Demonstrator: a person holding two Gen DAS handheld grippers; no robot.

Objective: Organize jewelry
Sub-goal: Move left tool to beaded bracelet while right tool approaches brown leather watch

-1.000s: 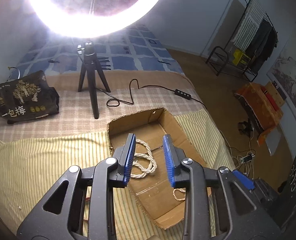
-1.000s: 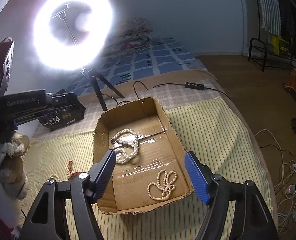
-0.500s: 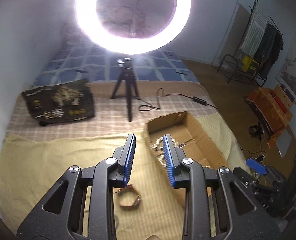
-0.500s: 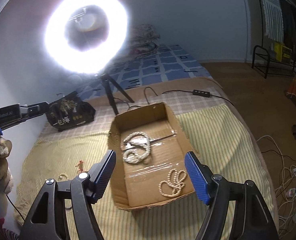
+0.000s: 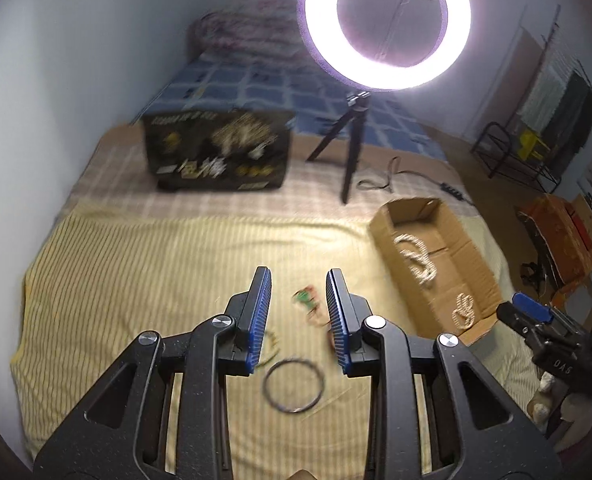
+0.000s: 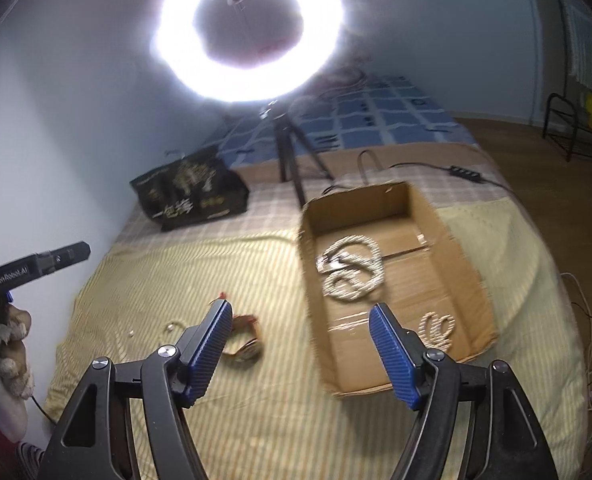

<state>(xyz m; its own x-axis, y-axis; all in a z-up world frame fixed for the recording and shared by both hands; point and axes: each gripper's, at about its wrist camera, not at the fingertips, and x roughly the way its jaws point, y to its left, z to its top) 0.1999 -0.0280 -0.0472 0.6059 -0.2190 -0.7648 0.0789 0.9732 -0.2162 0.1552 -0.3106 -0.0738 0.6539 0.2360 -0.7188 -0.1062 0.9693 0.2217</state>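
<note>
The right gripper (image 6: 300, 354) hangs over a bed (image 6: 256, 420) covered in yellow striped cloth, jaws wide apart and empty. A cardboard box (image 6: 452, 248) near the bed's right edge holds two pale bead necklaces (image 6: 352, 268). A brown bracelet (image 6: 246, 346) lies left of the box.

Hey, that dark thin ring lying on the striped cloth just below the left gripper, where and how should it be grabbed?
Grip the dark ring across one arc of its thin band, coming down from above with one pad inside the hoop and one outside. It lies flat on the yellow striped cloth, so a side approach has no edge to catch. The left gripper, jaws apart and empty, is already over it.
</note>
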